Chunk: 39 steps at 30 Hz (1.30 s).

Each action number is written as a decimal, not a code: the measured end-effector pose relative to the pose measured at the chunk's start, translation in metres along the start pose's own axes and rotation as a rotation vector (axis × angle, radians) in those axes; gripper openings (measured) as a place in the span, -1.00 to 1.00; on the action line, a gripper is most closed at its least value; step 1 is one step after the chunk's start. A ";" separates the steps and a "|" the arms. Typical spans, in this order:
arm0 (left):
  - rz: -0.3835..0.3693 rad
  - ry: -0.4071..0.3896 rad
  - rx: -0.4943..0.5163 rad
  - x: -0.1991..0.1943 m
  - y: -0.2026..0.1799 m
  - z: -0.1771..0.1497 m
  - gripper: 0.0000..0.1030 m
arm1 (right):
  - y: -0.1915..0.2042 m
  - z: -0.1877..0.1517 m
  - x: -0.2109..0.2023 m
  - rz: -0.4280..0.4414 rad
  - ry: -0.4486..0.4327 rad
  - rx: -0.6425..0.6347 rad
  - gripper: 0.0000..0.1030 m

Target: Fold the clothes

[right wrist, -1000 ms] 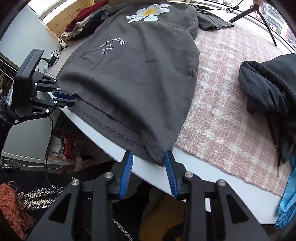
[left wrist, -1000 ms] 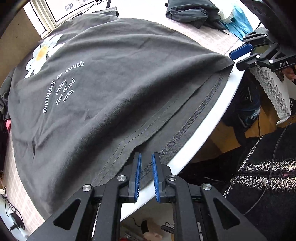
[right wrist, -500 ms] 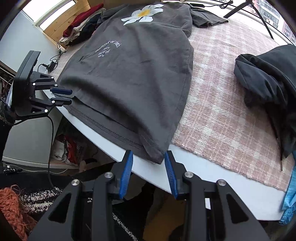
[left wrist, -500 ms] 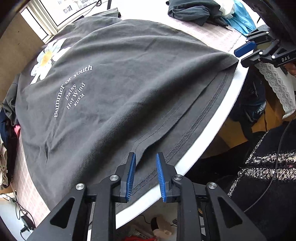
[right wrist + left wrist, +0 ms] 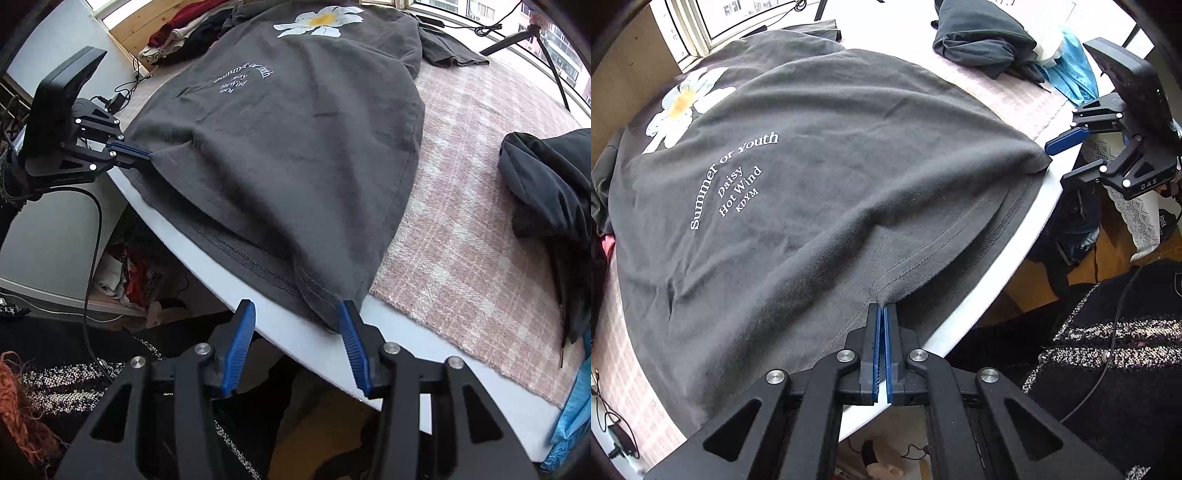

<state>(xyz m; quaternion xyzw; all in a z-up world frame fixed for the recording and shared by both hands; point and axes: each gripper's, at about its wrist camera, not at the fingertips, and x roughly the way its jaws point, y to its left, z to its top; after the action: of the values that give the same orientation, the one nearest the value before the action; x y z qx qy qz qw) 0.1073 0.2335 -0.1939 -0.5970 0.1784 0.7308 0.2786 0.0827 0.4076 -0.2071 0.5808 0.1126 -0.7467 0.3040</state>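
Left wrist: low at the table edge, close, facing across the T-shirt rightward
Right wrist: same edge, close, facing leftward
Shared: T-shirt, each other's gripper

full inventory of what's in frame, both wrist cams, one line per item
T-shirt: 1, dark grey, white daisy print and white text, spread flat, hem at table's near edge.
Table: 1, white rim.
Cloth: 1, pink plaid, covers the tabletop under the shirt.
Crumpled garment: 1, black, on the cloth right of the shirt.
Blue fabric: 1, light blue, beside the crumpled garment.
Clothes pile: mixed red, beige, dark, far left, on a wooden ledge.
Left gripper: black, blue pads, shut on hem's left corner.
Right gripper: black, blue pads, open at hem's right corner.
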 end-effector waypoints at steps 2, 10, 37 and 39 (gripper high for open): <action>0.005 0.006 -0.001 -0.001 0.000 -0.003 -0.98 | 0.003 0.001 0.004 -0.055 0.000 -0.033 -0.10; -0.009 -0.003 -0.016 -0.002 0.009 0.008 -0.98 | -0.002 0.005 0.014 -0.119 0.035 -0.067 -0.82; 0.132 0.033 -0.583 -0.034 0.204 -0.170 -0.35 | -0.041 0.002 0.005 -0.007 0.016 0.363 -0.17; 0.109 0.037 -0.566 -0.027 0.209 -0.170 -0.41 | -0.036 0.005 0.008 -0.029 0.028 0.361 -0.17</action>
<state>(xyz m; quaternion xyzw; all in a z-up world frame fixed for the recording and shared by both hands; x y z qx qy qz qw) 0.1127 -0.0356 -0.2205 -0.6539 0.0042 0.7543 0.0579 0.0566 0.4310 -0.2196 0.6347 -0.0107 -0.7508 0.1825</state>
